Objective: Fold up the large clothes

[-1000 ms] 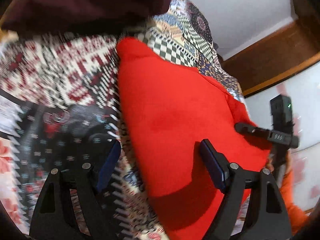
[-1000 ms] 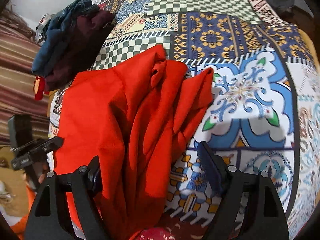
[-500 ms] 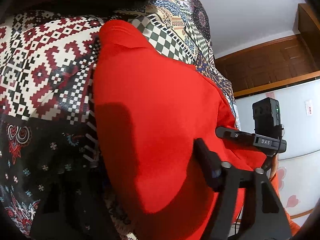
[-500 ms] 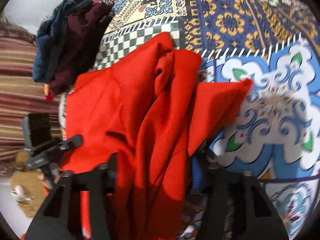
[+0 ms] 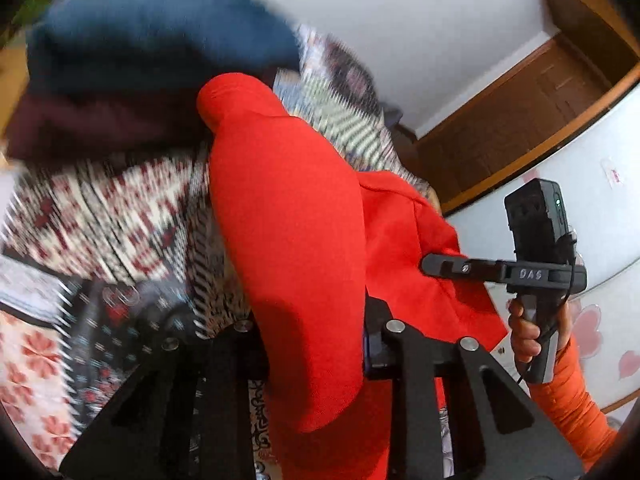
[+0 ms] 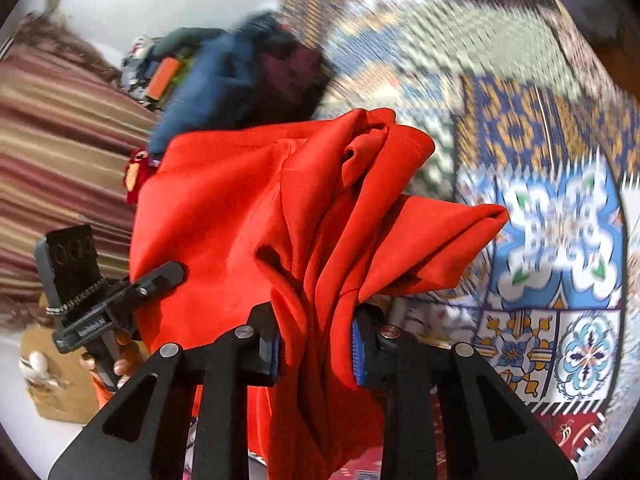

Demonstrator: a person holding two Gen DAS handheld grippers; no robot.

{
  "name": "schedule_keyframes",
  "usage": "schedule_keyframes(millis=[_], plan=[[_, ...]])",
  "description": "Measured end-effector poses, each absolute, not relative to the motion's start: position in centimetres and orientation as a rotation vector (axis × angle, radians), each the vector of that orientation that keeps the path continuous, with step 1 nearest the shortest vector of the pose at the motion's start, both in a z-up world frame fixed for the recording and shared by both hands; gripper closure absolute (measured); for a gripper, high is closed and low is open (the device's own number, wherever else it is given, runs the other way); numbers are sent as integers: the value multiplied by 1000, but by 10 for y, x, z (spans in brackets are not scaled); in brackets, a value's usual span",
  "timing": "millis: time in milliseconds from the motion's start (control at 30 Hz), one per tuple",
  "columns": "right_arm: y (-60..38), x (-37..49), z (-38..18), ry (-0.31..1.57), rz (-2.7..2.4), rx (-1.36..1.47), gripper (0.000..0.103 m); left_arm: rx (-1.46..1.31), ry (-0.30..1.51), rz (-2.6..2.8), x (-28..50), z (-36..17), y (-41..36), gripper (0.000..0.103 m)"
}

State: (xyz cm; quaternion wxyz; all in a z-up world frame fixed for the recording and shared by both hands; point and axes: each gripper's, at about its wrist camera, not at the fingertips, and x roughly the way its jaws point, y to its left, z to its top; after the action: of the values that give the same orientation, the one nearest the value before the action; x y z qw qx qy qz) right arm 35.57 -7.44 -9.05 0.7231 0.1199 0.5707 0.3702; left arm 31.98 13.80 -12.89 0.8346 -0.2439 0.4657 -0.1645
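A large red garment hangs between both grippers above a patterned bedspread. My left gripper is shut on one edge of the red garment, and the cloth drapes down over the fingers. My right gripper is shut on a bunched, pleated part of the same garment. Each gripper shows in the other's view: the right one at the right in the left wrist view, the left one at the left in the right wrist view. The bed is blurred in both views.
A pile of dark blue and maroon clothes lies on the bed beyond the red garment, also in the right wrist view. A striped blanket is at the left. A wooden door frame and white wall are at the right.
Both grippers have shut on the red garment and lifted it off the bedspread. The cloth now hangs bunched between them instead of lying flat.
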Motion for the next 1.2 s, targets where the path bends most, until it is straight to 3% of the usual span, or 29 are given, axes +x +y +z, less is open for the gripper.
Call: schedule_keyframes(millis=[333,633,800,967,1033,1067,1133,1200], plan=[[-18,372,36,920,916,264,80,-417,688,-293,316,12,198,75],[51,453,51,860,914,331,80,-365,584,-232,393,70,271,75],[86,489,22,885,859,288,80,-373,644,-179,459,39,315,73],[112,525,-51,1008,722,210,78,-464,826,-94,519,-42,351,63],[108,524,-69,1006,674,174,64,-491,932,-38,533,-84,362,57],[105,521,-70,1002,659,165,62,-510,954,-21,533,-99,366,53],[96,511,-70,982,653,139,49,-585,896,-59,520,-111,373,45],[89,497,-62,955,648,91,44,-571,860,-53,505,-108,377,35]])
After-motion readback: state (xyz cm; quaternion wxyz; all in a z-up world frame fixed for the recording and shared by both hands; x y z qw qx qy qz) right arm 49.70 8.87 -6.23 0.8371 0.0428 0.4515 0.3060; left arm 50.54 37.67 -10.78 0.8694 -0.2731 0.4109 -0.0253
